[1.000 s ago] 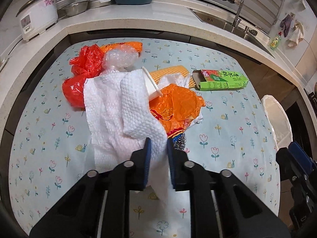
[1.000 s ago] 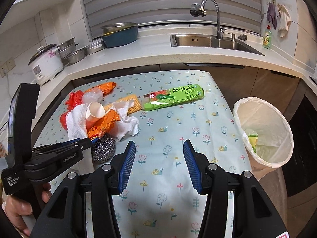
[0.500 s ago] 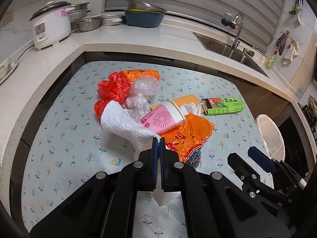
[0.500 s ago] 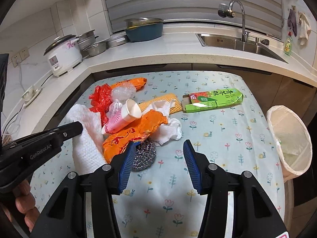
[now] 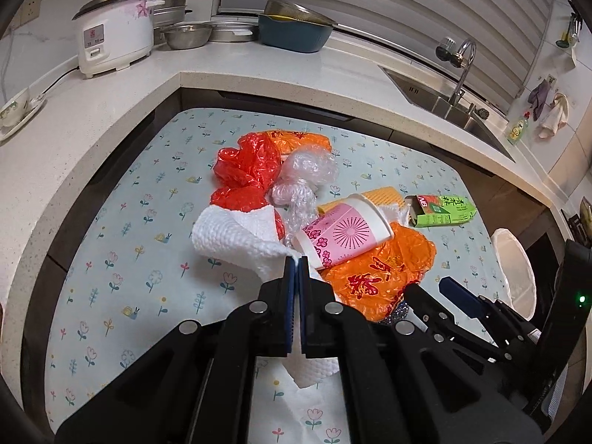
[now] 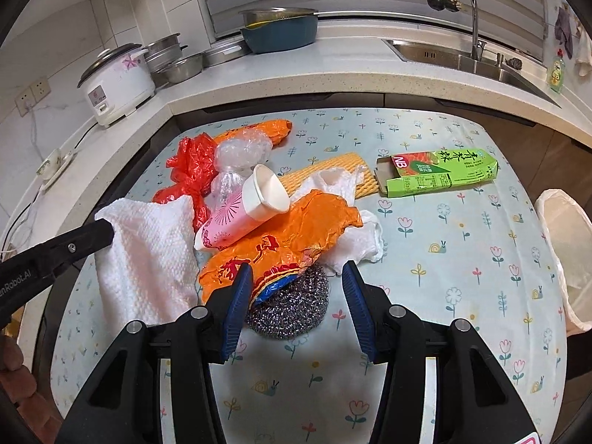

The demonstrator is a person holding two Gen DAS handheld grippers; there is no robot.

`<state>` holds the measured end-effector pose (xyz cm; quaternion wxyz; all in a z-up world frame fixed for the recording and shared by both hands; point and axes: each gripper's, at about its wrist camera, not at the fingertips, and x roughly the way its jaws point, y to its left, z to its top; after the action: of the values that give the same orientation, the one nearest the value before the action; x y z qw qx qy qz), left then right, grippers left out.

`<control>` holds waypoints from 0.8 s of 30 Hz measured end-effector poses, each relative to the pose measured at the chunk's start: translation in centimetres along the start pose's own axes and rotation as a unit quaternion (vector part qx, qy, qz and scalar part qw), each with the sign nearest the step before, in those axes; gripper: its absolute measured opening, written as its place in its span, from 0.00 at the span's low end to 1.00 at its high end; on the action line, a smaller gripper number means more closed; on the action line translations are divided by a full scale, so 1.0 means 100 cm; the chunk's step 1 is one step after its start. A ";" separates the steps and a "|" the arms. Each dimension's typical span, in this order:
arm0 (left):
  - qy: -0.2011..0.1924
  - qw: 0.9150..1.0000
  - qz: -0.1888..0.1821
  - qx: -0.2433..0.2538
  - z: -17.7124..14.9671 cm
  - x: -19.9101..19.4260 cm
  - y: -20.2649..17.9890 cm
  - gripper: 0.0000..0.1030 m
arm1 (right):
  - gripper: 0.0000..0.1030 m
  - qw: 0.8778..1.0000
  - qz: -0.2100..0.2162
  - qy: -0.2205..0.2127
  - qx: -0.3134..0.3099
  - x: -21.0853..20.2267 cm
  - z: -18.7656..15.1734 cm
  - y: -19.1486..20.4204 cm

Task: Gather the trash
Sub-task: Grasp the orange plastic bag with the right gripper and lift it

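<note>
My left gripper [image 5: 296,261] is shut on a white paper towel [image 5: 236,238], which hangs from it above the table; it also shows in the right wrist view [image 6: 148,251]. My right gripper [image 6: 296,277] is open, its jaws on either side of a steel scourer [image 6: 290,305] under an orange plastic bag [image 6: 292,233]. A pink paper cup [image 6: 244,214] lies on the pile with a red bag [image 6: 192,170], clear wrap [image 6: 240,153] and white tissue [image 6: 355,244]. A green carton [image 6: 440,174] lies to the right.
A bin with a white liner [image 6: 566,255] stands off the table's right edge. A yellow foam net [image 6: 333,168] lies behind the pile. The counter holds a rice cooker [image 6: 114,81], metal bowls [image 6: 177,66], a blue basin [image 6: 281,33] and a sink [image 6: 458,59].
My left gripper has lifted and pulled the paper towel back off the pile, uncovering the pink cup. My right gripper has moved forward and left, down over the scourer.
</note>
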<state>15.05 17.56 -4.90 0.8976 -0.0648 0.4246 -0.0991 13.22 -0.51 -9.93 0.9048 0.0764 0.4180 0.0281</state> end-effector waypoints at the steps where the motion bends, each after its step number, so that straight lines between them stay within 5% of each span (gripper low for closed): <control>1: 0.002 1.000 0.000 0.000 0.000 0.002 0.001 0.02 | 0.48 1.000 0.001 0.004 0.001 0.004 0.000 0.001; 9: 0.010 1.000 -0.004 0.006 0.001 0.013 0.001 0.02 | 0.46 1.000 0.023 0.016 0.004 0.022 0.003 0.006; 15: 0.011 1.000 -0.005 0.009 0.001 0.013 -0.003 0.02 | 0.14 0.999 0.031 0.005 -0.001 0.014 0.005 0.007; 24: -0.007 1.000 -0.014 0.025 0.003 -0.009 -0.029 0.01 | 0.09 0.999 0.025 -0.048 0.007 -0.031 0.013 -0.008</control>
<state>14.35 14.96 -3.51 0.9003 -0.0487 0.4151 -0.1215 12.19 -1.84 -6.90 0.9221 0.0944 0.3725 0.0442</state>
